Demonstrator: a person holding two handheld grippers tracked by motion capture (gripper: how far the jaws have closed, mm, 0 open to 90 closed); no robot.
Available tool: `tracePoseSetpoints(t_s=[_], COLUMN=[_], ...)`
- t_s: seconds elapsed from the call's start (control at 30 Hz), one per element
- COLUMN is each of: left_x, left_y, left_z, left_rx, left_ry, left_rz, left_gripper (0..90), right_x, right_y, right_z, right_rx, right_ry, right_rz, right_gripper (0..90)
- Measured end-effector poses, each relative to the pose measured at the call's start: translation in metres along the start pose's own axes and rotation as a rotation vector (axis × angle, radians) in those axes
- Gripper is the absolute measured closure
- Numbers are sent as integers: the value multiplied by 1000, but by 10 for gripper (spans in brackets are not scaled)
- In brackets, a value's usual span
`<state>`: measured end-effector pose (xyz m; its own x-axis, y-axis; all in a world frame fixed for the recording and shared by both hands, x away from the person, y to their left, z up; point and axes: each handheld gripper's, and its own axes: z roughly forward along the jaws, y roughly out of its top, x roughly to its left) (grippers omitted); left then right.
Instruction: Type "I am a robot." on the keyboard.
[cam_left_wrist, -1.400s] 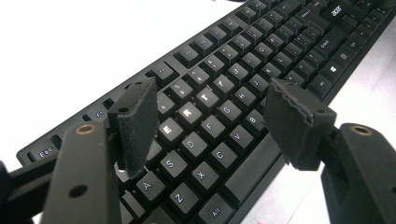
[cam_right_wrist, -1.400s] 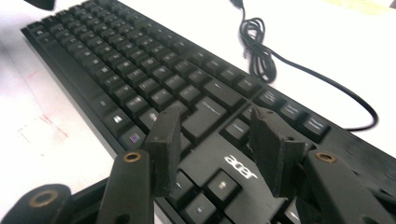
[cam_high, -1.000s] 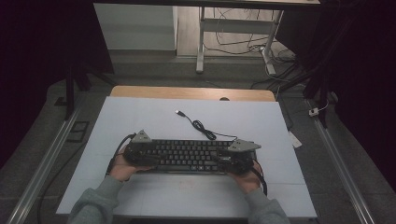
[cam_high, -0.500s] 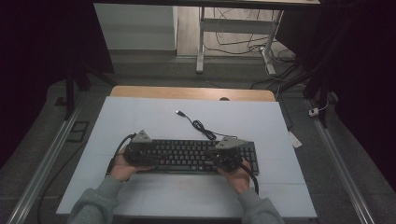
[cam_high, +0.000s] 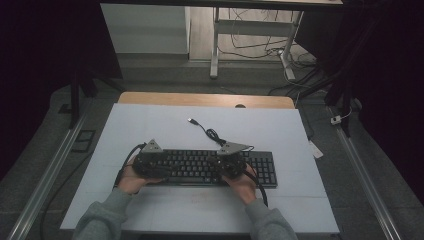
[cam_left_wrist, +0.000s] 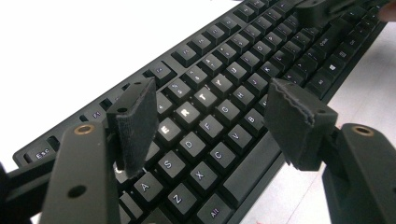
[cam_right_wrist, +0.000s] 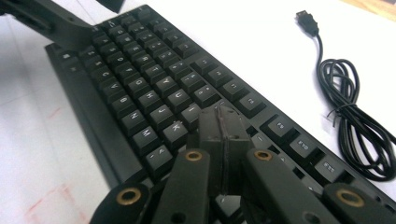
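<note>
Keyboard (cam_high: 210, 167): lies near the front middle of the white surface (cam_high: 150, 125), long axis left to right.
Left tool (cam_high: 150, 164): spread, hovers over the keyboard's left end, around the E and R keys.
Right tool (cam_high: 231, 165): pressed together, nothing between, tip over the middle keys; nearer the centre.
Cable (cam_high: 212, 134): coiled just beyond the far edge.

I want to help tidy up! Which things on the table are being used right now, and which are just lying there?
Being used:
- keyboard
- left gripper, fingers open over the letter keys
- right gripper, fingers shut, tips on the keys

Just lying there:
- coiled cable with its loose plug, plugged into nothing
- white mat under it all
</note>
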<state>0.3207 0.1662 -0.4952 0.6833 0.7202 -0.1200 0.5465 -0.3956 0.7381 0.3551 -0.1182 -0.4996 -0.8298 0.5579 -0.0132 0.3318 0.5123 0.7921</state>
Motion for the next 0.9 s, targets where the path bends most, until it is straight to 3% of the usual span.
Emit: tracePoseSetpoints(t_s=[0.33, 0.9], left_x=[1, 1], left_y=[-1, -2], left_z=[-1, -1], left_rx=[1, 6], left_ry=[2, 6], left_rz=[0, 2], left_gripper=[345, 344], right_x=[-3, -1], right_y=[5, 7], right_z=[23, 31], right_rx=[43, 73], right_ry=[0, 5], right_rz=[0, -7], right_gripper=[896, 896])
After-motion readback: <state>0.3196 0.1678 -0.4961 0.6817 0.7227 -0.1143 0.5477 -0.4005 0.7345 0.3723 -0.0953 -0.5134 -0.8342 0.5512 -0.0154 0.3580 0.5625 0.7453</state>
